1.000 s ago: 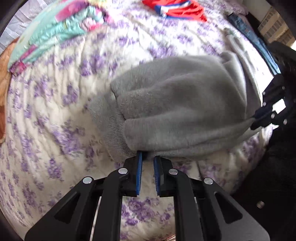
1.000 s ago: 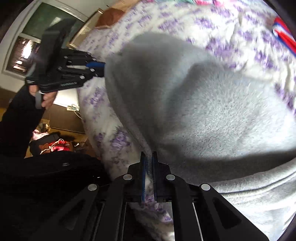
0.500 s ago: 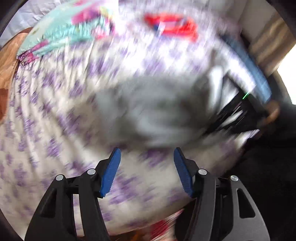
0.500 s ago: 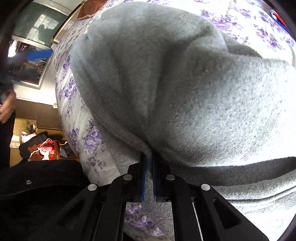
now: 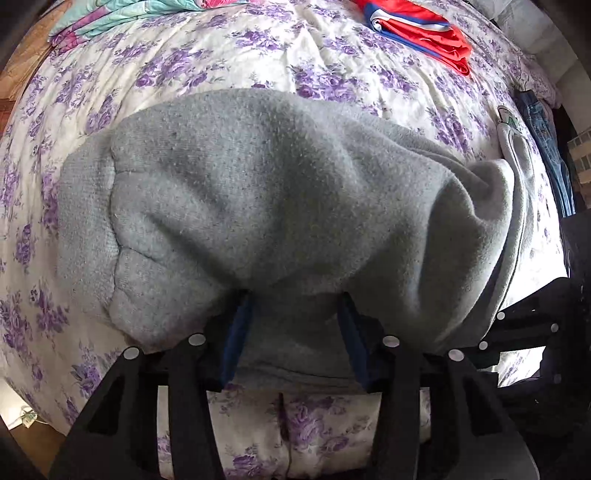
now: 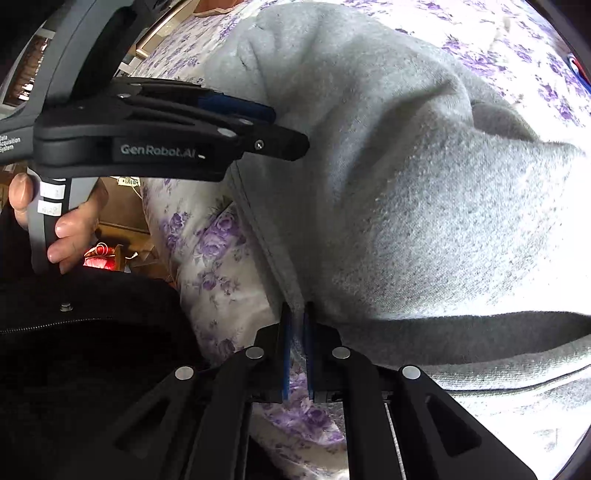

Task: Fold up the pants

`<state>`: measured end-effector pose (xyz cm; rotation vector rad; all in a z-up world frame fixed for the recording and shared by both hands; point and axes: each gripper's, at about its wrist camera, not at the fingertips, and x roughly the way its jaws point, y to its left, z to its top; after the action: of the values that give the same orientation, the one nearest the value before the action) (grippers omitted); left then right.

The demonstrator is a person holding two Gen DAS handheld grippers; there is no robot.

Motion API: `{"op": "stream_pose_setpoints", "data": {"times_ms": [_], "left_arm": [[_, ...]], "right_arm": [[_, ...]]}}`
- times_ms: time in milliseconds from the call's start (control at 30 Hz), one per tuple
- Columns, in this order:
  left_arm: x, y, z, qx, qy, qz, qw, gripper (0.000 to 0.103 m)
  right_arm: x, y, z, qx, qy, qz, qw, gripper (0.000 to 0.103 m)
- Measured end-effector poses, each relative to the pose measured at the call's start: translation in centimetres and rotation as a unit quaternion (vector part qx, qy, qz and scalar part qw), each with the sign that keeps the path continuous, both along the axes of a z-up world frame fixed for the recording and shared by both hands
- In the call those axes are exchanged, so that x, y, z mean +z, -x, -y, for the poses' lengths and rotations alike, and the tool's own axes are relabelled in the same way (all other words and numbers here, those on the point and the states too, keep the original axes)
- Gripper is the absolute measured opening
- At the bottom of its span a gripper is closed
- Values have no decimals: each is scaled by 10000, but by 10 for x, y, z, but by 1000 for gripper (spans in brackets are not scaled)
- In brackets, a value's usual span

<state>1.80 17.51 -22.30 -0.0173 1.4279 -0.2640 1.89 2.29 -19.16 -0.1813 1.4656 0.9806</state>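
The grey fleece pants (image 5: 280, 206) lie bunched and partly folded on the flowered bed cover (image 5: 258, 62). My left gripper (image 5: 295, 306) is open, its blue-padded jaws pushed under the near edge of the pants, fabric between them. It also shows in the right wrist view (image 6: 280, 127), at the pants' left edge. My right gripper (image 6: 296, 314) is shut on a seam edge of the pants (image 6: 424, 206) at the bed's side. Its body shows dark at the right in the left wrist view (image 5: 532, 328).
A red and blue garment (image 5: 421, 33) lies at the far side of the bed. Blue jeans (image 5: 550, 155) hang at the right edge. A teal and pink cloth (image 5: 122, 14) lies at the far left. The bed's near edge (image 5: 295, 424) drops just below my left gripper.
My left gripper let go of the pants' edge, opened wide, and moved back in under the near edge. My right gripper kept its hold while the pants shifted.
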Motion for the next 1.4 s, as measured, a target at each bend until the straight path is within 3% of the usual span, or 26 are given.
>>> {"op": "stream_pose_setpoints", "data": {"times_ms": [100,133,167,233,300,333,467,500,567,700,733,767,833,933,967,1033,1167,1300,1400], "left_arm": [[-3,-1,-2,17,77,-8,10000,47],[-3,0,-4,27,108,-16,9999,47],[-3,-1,-5,36,137,-23,9999,47],[-2,0,-8,64,202,-32,9998,47],[-2,2,-11,98,244,-34,9996,47],[-1,4,-11,107,256,-31,9996,47],[-2,14,-13,141,290,-39,9995,47],[-4,15,-14,148,288,-65,9995,47],[-5,17,-16,144,280,-46,9995,47],[-5,18,-21,231,396,-52,9989,47],[-5,18,-21,241,405,-48,9989,47],[-5,19,-22,248,416,-37,9988,47],[-5,18,-22,259,429,-23,9987,49],[-5,18,-19,212,439,5,9988,57],[-5,18,-17,166,413,24,9990,59],[-6,17,-10,82,340,53,9994,66],[-7,19,4,-160,15,144,9998,72],[-7,20,9,-208,-44,175,9996,74],[-7,20,8,-186,25,142,9997,74]], "right_arm": [[9,0,-5,26,71,32,10000,19],[16,-1,-4,16,7,14,10000,28],[23,-6,1,-33,-123,38,9999,29],[32,-13,9,-244,-403,45,9989,27],[32,-19,13,-460,-601,18,9971,12],[27,-23,10,-549,-519,63,9971,7],[-14,-17,-11,-365,75,-70,9993,4],[-14,-14,-14,-294,108,75,9995,4],[-4,-16,-15,-187,116,107,9997,4],[37,-45,23,-770,-19,-55,9970,5],[52,-60,42,-1028,-47,6,9947,19],[65,-76,63,-1363,-9,95,9906,43],[85,-113,113,-2231,338,333,9736,53],[79,-177,195,-3649,1361,55,9210,55],[74,-194,215,-3964,1628,-63,9035,55],[60,-221,242,-4224,2108,-173,8814,53],[31,-245,259,-4545,2506,-670,8521,53],[1,-256,265,-4714,2900,-926,8277,53],[-16,-249,263,-4810,2853,-942,8236,53]]}}
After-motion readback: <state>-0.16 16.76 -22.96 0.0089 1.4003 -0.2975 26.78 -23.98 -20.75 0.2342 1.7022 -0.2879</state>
